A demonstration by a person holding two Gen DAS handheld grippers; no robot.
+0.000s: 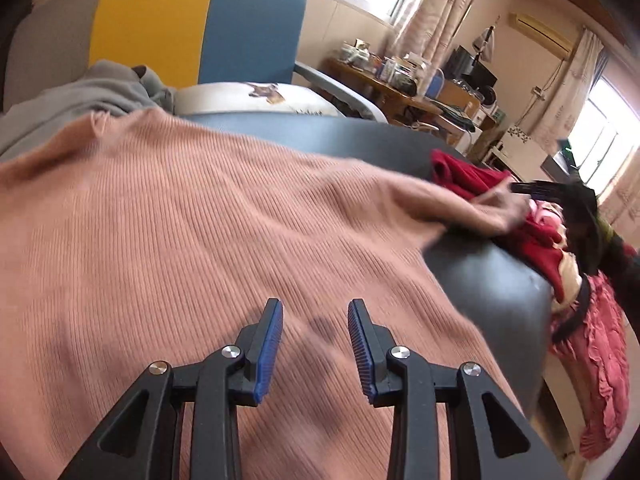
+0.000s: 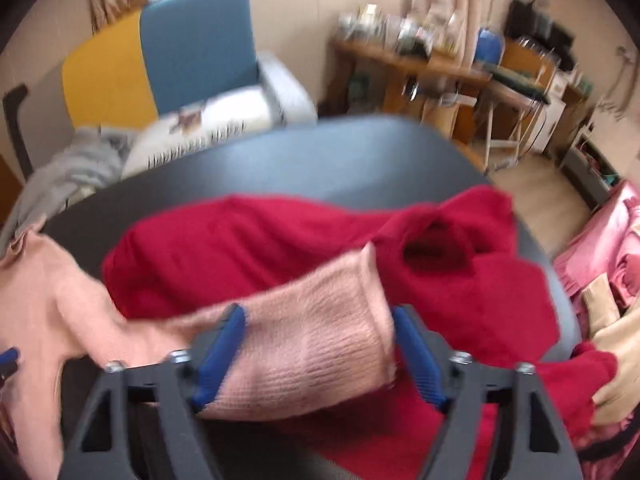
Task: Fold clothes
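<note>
Pink sweater (image 1: 192,216) spread over dark table (image 1: 488,280), sleeve (image 2: 312,344) toward right edge across red sweater (image 2: 248,248). Left gripper (image 1: 315,344) apart above body, empty. Right gripper (image 2: 320,352) apart, straddling sleeve cuff — not clamped. Knit soft, light, stretchy; grip cuff or hem.

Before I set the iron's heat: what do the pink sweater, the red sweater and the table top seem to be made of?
Pink sweater: a fine ribbed knit, matte, with narrow parallel ribs; fibre not tellable. Red sweater: a thicker, fuzzier knit, likely wool or acrylic, though the picture is blurred. Table: dark, smooth, with a soft sheen, perhaps laminate or a leather-like cover.
</note>
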